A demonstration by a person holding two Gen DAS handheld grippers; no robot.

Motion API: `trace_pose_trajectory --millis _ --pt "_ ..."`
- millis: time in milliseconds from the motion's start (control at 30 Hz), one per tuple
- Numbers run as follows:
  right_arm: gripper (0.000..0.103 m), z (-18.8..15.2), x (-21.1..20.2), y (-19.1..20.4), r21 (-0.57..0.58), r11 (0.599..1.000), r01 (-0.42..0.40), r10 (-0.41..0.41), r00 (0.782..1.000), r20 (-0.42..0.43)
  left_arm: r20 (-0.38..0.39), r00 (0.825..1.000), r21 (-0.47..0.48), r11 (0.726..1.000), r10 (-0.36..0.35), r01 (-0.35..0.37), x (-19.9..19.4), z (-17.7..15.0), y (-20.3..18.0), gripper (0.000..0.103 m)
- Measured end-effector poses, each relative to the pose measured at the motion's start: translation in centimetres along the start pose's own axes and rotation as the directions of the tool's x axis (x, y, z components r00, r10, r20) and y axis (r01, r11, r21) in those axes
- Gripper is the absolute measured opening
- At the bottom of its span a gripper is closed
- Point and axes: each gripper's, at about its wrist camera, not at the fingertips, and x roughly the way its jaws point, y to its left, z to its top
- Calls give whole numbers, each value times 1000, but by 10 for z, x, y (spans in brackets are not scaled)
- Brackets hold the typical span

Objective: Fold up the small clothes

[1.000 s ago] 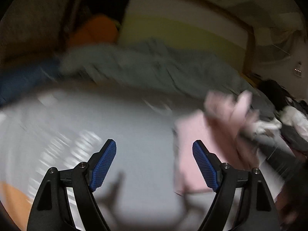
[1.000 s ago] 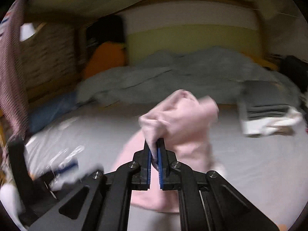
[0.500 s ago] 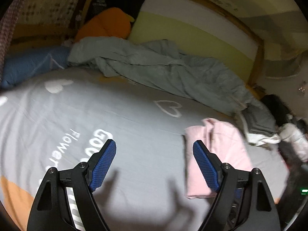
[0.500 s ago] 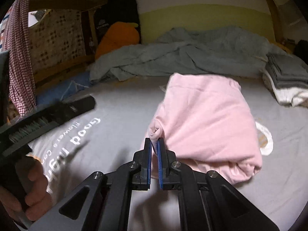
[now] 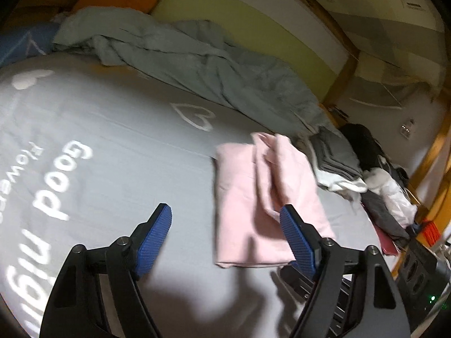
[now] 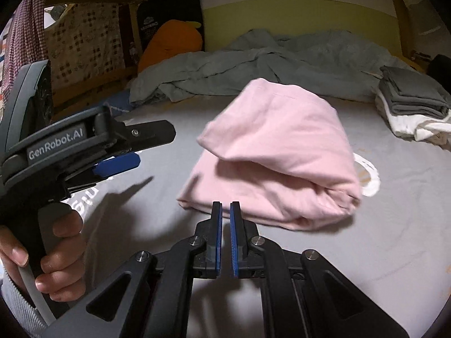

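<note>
A pink garment (image 6: 282, 152) lies folded in a loose bundle on the grey bedsheet (image 6: 394, 239). My right gripper (image 6: 225, 211) hovers just in front of its near edge, jaws shut, and no fabric shows between the pads. In the left wrist view the pink garment (image 5: 253, 197) lies ahead and to the right. My left gripper (image 5: 225, 225) stands open above the sheet. Its jaws are closing, and the pads press on nothing. Its right finger (image 5: 296, 239) overlaps the garment's near right part. From the right wrist, the left gripper (image 6: 141, 149) appears at left in a person's hand (image 6: 62, 253).
A crumpled grey duvet (image 6: 267, 62) lies along the headboard, with an orange pillow (image 6: 172, 42) behind it. A folded stack of grey and white clothes (image 6: 408, 104) sits at the right. More loose clothing (image 5: 386, 194) and the wooden bed frame (image 5: 434, 152) stand further right.
The pink garment came down from the air and now rests folded on the sheet. It has left the right gripper's pads. Both grippers sank, and the left one tilted toward the garment.
</note>
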Motion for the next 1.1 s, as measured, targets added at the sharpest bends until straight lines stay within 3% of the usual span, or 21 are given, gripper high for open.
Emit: trace_pose_trajectory --millis 133,233,400,467,533,600,633,700,800,833,867,933,1000,1067,1100 --pt "5 -1 -10 -12 22 999 28 -27 1000 -2 -26 999 24 999 -43 44 15 -3 -17 73" --pt "5 -2 -20 -22 34 997 64 -63 998 -6 -16 1000 50 999 1 -1 23 -3 -28 71" --pt "6 5 -56 -55 77 989 128 -130 991 24 -19 999 94 995 -45 46 29 -7 -43 65" --pt "6 19 -63 -71 91 986 136 -140 989 39 -30 998 93 994 -59 61 33 -8 -45 56" --pt "6 36 -65 -87 101 983 155 -161 986 53 -37 997 80 994 -70 73 36 -8 -45 34" --pt "6 50 -65 -94 99 981 169 -175 982 63 -24 997 73 995 -68 70 35 -9 -44 21" --pt "6 60 -65 -94 92 982 166 -173 981 84 -11 998 74 995 -66 67 32 -9 -44 3" --pt "6 78 -61 -90 69 989 131 -137 986 98 40 997 96 993 -66 62 21 -9 -49 3" --pt "7 110 -40 -81 60 998 5 -7 999 36 99 992 170 984 -75 58 2 -9 -65 3" --pt "16 117 -34 -76 58 998 -26 25 1000 13 109 992 192 981 -63 42 -2 -10 -71 3" --pt "33 128 -23 -70 64 996 -60 61 998 -16 112 992 206 978 -51 27 -4 -12 -74 3" --pt "53 146 -1 -60 111 992 -57 63 997 -52 101 995 216 976 -17 -6 -2 -17 -76 3" --pt "53 159 23 -56 155 987 -34 57 987 -148 88 996 199 980 12 -30 2 -21 -71 3" --pt "53 170 53 -48 188 979 -75 124 956 -265 63 998 154 987 24 -34 6 -21 -60 3" --pt "53 173 67 -45 180 982 -58 116 939 -325 53 998 136 990 26 -33 7 -21 -55 3"
